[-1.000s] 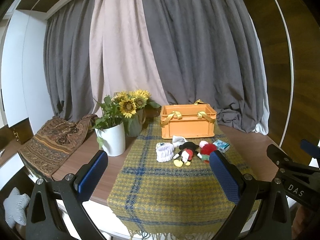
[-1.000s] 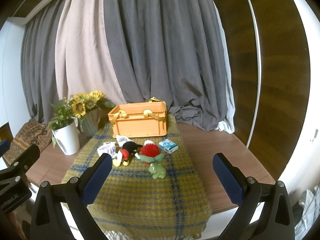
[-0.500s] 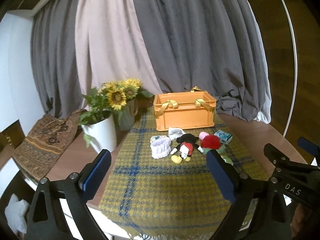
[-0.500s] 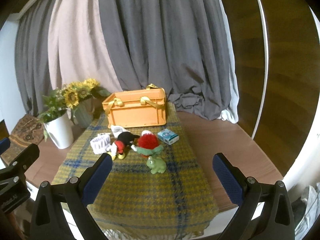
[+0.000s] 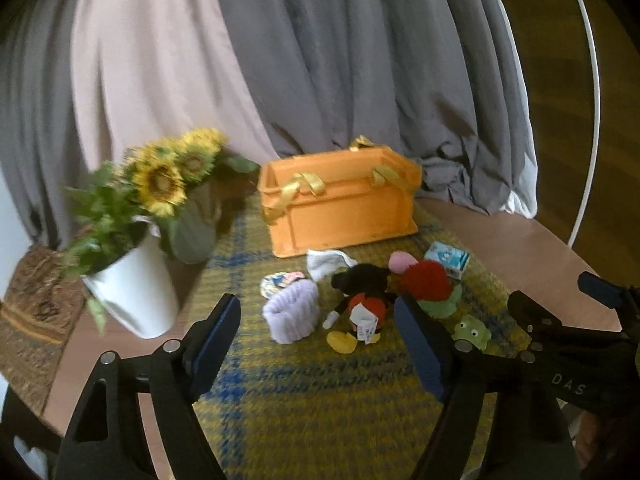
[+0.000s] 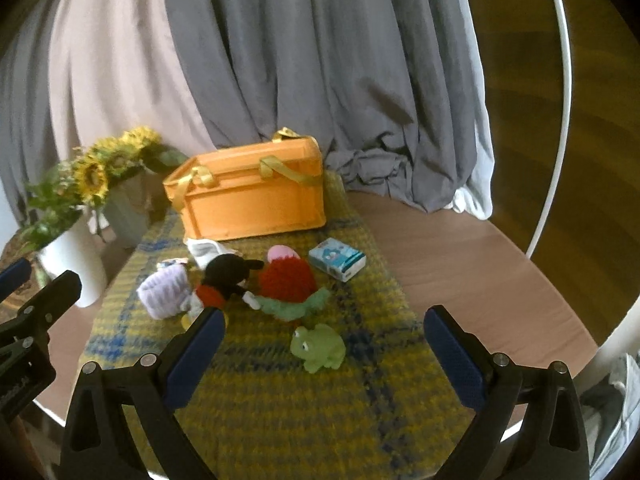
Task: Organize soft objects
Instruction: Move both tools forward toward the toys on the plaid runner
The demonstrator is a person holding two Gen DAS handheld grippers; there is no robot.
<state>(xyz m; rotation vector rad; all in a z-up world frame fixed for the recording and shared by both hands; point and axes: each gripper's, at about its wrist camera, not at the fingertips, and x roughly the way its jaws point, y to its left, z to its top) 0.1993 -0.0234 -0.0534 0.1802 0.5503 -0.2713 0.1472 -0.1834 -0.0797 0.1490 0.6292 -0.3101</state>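
An orange basket (image 5: pixel 340 204) (image 6: pixel 252 196) with yellow handles stands at the back of a yellow-blue plaid runner (image 5: pixel 312 392) (image 6: pixel 288 400). In front of it lie a lilac knitted piece (image 5: pixel 290 316) (image 6: pixel 164 292), a Mickey plush (image 5: pixel 360 296) (image 6: pixel 224 276), a red-and-green plush (image 5: pixel 428 284) (image 6: pixel 286 284), a green frog (image 5: pixel 472 330) (image 6: pixel 318 346), a white cloth (image 5: pixel 326 262) and a blue tissue pack (image 5: pixel 446 260) (image 6: pixel 338 260). My left gripper (image 5: pixel 320 340) is open, just short of the lilac piece and Mickey. My right gripper (image 6: pixel 320 356) is open around the frog's position, short of it.
A white pot of sunflowers (image 5: pixel 132 300) (image 6: pixel 76 264) and a grey-green vase (image 5: pixel 192 232) stand left of the runner on the wooden table (image 6: pixel 460 264). Grey and beige curtains (image 5: pixel 280 60) hang behind. A patterned cloth (image 5: pixel 28 320) lies at the far left.
Both grippers have moved forward and down toward the toys, which now appear larger and closer. Both stay open. No object has moved.
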